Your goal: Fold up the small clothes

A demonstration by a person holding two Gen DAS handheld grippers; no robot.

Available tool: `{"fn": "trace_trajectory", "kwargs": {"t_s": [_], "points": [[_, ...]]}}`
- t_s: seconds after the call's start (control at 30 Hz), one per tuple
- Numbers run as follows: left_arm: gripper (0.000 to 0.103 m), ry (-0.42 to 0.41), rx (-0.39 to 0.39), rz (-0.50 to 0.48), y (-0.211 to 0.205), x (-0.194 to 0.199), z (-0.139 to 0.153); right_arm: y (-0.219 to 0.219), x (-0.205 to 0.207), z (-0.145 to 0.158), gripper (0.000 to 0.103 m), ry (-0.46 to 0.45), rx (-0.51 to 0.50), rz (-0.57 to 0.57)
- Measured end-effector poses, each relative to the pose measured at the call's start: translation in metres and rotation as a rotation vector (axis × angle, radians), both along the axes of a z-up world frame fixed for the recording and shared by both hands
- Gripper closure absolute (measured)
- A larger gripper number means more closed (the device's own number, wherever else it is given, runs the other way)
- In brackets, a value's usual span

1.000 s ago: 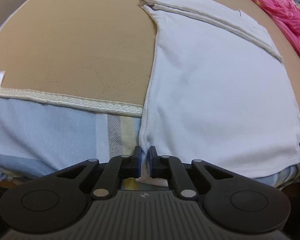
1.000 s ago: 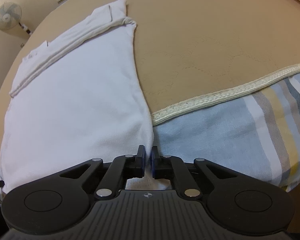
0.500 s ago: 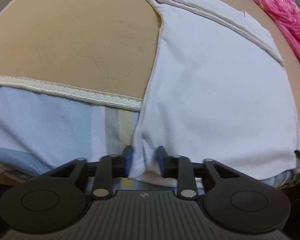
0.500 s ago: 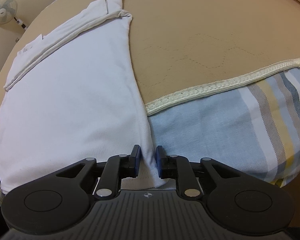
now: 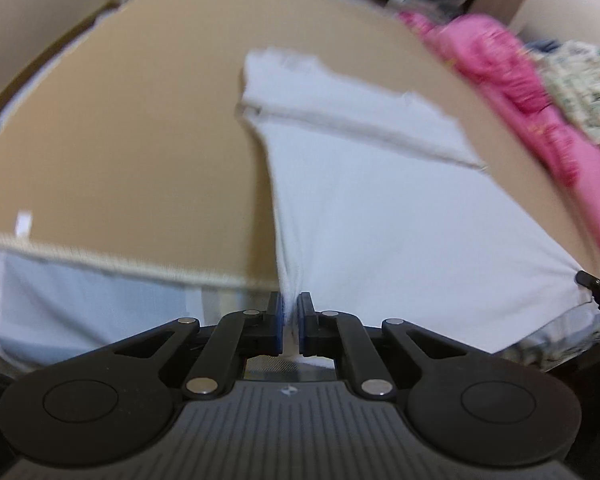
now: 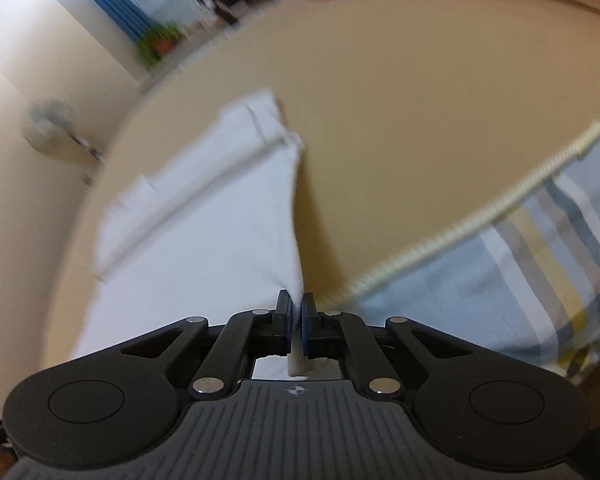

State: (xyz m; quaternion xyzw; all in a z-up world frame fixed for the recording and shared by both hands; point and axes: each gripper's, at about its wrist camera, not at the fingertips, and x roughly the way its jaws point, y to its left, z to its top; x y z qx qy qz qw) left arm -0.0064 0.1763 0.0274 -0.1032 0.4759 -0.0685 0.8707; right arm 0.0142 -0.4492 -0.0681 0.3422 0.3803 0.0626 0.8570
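A white t-shirt lies on a tan mat, its sleeves folded in across the far end. My left gripper is shut on the shirt's near left hem corner. My right gripper is shut on the near right hem corner, with the cloth pinched between its blue pads. Both corners are raised off the mat and the hem is pulled taut between the grippers. The right gripper's tip shows at the right edge of the left wrist view.
A pink garment and a patterned cloth lie at the mat's far right. A blue striped sheet hangs below the mat's lace trim. A wall with a fan stands to the left.
Both grippers opened briefly, then shut on the hem corners and lifted them. The near end of the shirt has risen off the mat and both views are blurred by the motion.
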Motion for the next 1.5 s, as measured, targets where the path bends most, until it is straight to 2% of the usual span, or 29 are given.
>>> {"fn": "trace_trajectory", "kwargs": {"t_s": [0.13,0.27,0.4,0.47,0.53,0.6,0.73,0.8,0.83,0.9,0.93,0.97,1.03,1.1,1.13,1.27,1.4,1.5], "points": [[0.097,-0.123,-0.075,-0.019,0.020,-0.036,0.055,-0.012,-0.036,0.044,0.100,-0.135,0.085,0.000],[0.097,-0.194,-0.185,-0.012,0.051,-0.089,0.103,-0.028,-0.084,0.087,0.100,-0.290,0.161,0.039],[0.096,-0.214,-0.233,0.019,0.072,-0.108,0.120,-0.046,-0.118,0.108,0.100,-0.399,0.216,0.049],[0.096,-0.212,-0.242,0.029,0.074,-0.088,0.114,-0.052,-0.112,0.105,0.100,-0.395,0.222,0.037],[0.096,-0.199,-0.235,0.043,0.073,-0.047,0.100,-0.056,-0.082,0.093,0.100,-0.356,0.193,0.024],[0.096,-0.198,-0.195,0.043,0.066,0.005,0.081,-0.053,-0.037,0.078,0.100,-0.308,0.194,0.018],[0.095,-0.108,-0.137,0.063,0.048,0.131,0.024,-0.037,0.090,0.045,0.100,-0.154,0.056,0.051],[0.095,-0.066,-0.085,0.094,0.043,0.175,-0.002,-0.028,0.143,0.025,0.099,-0.064,-0.018,0.018],[0.094,-0.049,-0.058,0.125,0.045,0.187,-0.013,-0.026,0.160,0.016,0.094,-0.037,-0.047,0.000],[0.094,-0.045,-0.109,0.154,0.055,0.194,-0.035,-0.025,0.184,0.000,0.093,-0.010,-0.135,-0.038],[0.094,-0.003,-0.132,0.171,0.062,0.194,-0.047,-0.029,0.188,-0.010,0.091,0.004,-0.158,-0.070],[0.094,0.059,-0.115,0.200,0.066,0.197,-0.053,-0.030,0.187,-0.019,0.091,0.008,-0.139,-0.082],[0.092,0.011,-0.121,0.193,0.069,0.193,-0.048,-0.033,0.194,-0.036,0.090,0.122,-0.108,-0.044],[0.069,-0.021,-0.092,0.151,0.064,0.196,-0.045,-0.027,0.194,-0.034,0.089,0.086,-0.131,-0.007],[0.067,-0.011,-0.084,0.141,0.062,0.200,-0.049,-0.021,0.198,-0.035,0.083,0.079,-0.162,0.035],[0.067,0.017,-0.067,0.087,0.044,0.220,-0.059,0.004,0.209,-0.045,0.080,0.108,-0.292,0.134],[0.063,-0.016,-0.018,0.021,0.016,0.235,-0.066,0.012,0.223,-0.048,0.074,0.101,-0.276,0.128],[0.062,-0.032,0.039,-0.004,-0.003,0.246,-0.083,0.021,0.233,-0.050,0.072,0.083,-0.303,0.133]]}}
